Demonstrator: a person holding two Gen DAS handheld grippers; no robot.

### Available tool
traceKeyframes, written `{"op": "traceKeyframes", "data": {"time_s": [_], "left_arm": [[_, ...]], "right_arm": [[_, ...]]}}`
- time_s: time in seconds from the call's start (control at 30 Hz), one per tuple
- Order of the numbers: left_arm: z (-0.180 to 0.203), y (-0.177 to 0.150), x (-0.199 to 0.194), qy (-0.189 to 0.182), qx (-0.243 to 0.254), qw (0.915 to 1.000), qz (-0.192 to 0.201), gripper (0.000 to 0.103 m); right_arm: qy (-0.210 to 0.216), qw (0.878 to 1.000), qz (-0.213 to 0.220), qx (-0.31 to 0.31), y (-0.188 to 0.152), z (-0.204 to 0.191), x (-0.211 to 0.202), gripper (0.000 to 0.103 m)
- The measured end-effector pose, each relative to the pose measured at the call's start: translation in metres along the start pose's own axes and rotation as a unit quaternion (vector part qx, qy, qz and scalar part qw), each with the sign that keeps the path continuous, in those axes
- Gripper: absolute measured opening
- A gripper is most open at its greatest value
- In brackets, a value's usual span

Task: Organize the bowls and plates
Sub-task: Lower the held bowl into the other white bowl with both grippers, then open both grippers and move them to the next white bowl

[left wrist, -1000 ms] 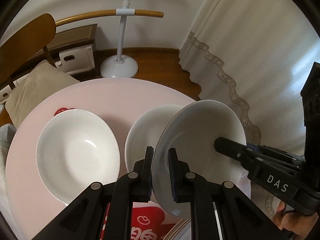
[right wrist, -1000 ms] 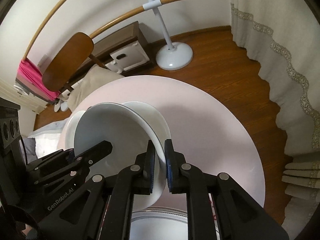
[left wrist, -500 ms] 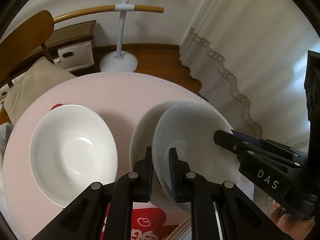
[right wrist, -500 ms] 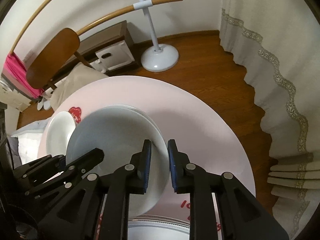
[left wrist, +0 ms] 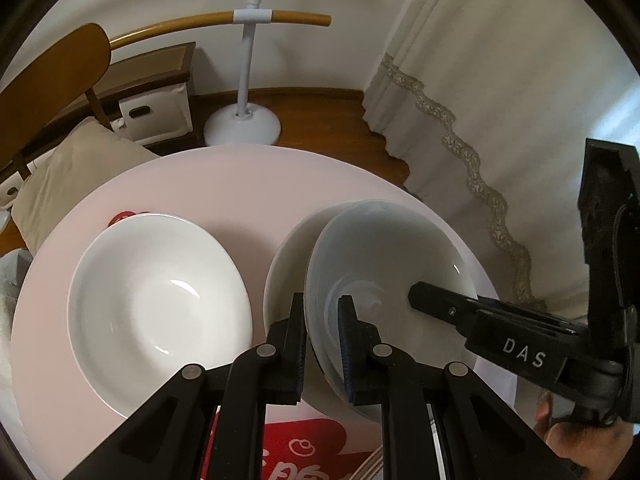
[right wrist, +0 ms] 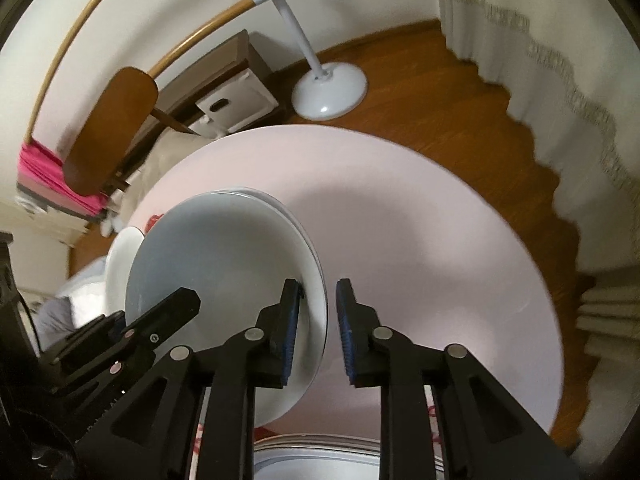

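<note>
Stacking step under way: left tool (left wrist: 322, 336) clamps the grey bowl (left wrist: 384, 268) rim, tilted into the white bowl (left wrist: 286, 276) beneath; right tool (right wrist: 318, 320) spread loose around the far rim; next, lower flat, let go.

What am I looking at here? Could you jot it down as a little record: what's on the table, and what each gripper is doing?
Surface: round pink table
Held dish: pale grey ceramic bowl, tilted over a white dish lying on the table
Left gripper: shut on the grey bowl's rim
Right gripper: jaws just been opening, rim between them, one pad clear
Set apart: wide white bowl, empty
</note>
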State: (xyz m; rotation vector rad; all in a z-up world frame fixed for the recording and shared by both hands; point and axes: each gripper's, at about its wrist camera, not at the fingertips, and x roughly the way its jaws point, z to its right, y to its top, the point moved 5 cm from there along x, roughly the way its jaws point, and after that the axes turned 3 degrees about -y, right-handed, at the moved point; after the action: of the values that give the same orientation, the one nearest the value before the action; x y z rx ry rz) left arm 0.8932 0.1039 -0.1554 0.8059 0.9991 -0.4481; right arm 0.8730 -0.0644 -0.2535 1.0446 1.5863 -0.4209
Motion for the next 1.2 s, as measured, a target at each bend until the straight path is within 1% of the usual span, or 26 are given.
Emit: {"op": "traceKeyframes", "data": {"time_s": [0.07,0.3,0.33,0.4,0.43,0.63,0.73,0.8,0.87,1.0,1.07,1.1,1.13,1.17,1.2], "left_arm": [[0.000,0.001,0.000,-0.001,0.002,1.0000,-0.001,0.011],[0.001,0.004,0.001,-0.003,0.007,0.9999,-0.012,0.012],[0.000,0.005,0.000,-0.002,0.007,0.9999,-0.012,0.013],[-0.002,0.006,-0.004,-0.002,0.007,0.9999,-0.009,0.017],[-0.004,0.005,-0.006,-0.009,0.003,0.9999,-0.009,0.018],[-0.015,0.004,-0.023,-0.030,-0.003,0.9995,0.002,0.018],[-0.029,0.000,-0.036,-0.037,-0.015,0.9991,0.012,0.026],[-0.044,-0.003,-0.047,-0.038,-0.025,0.9988,0.019,0.029],[-0.062,-0.009,-0.056,-0.033,-0.034,0.9986,0.023,0.030],[-0.096,-0.021,-0.069,-0.019,-0.049,0.9983,0.023,0.030],[-0.113,-0.025,-0.074,-0.013,-0.057,0.9980,0.022,0.030],[-0.121,-0.027,-0.076,-0.010,-0.062,0.9978,0.022,0.031],[-0.125,-0.027,-0.077,-0.008,-0.065,0.9976,0.023,0.031],[-0.133,-0.028,-0.078,-0.003,-0.068,0.9974,0.023,0.033],[-0.140,-0.029,-0.080,0.000,-0.070,0.9973,0.023,0.034]], "right_arm": [[0.022,1.000,-0.002,0.013,-0.001,0.003,0.000,0.015],[0.053,0.998,-0.003,0.030,-0.002,0.007,0.000,0.014],[0.053,0.998,-0.003,0.030,-0.002,0.007,0.000,0.014],[0.047,0.998,-0.003,0.030,-0.002,0.006,0.001,0.014],[0.045,0.999,-0.001,0.030,-0.002,0.006,0.001,0.014],[0.041,0.999,0.004,0.031,-0.002,0.004,0.001,0.013],[0.038,0.999,0.008,0.038,-0.006,0.004,0.000,0.013],[0.033,0.999,0.010,0.039,-0.007,0.002,-0.001,0.013],[0.034,0.998,0.011,0.043,-0.006,0.001,-0.001,0.018],[0.018,0.998,0.026,0.048,-0.008,-0.004,-0.009,0.020],[0.012,0.998,0.040,0.051,-0.010,-0.006,-0.017,0.026],[0.002,0.997,0.049,0.053,-0.011,-0.007,-0.023,0.028],[-0.009,0.997,0.055,0.054,-0.012,-0.007,-0.028,0.035],[-0.021,0.996,0.064,0.054,-0.015,-0.008,-0.034,0.039],[-0.031,0.995,0.071,0.056,-0.016,-0.009,-0.040,0.039]]}}
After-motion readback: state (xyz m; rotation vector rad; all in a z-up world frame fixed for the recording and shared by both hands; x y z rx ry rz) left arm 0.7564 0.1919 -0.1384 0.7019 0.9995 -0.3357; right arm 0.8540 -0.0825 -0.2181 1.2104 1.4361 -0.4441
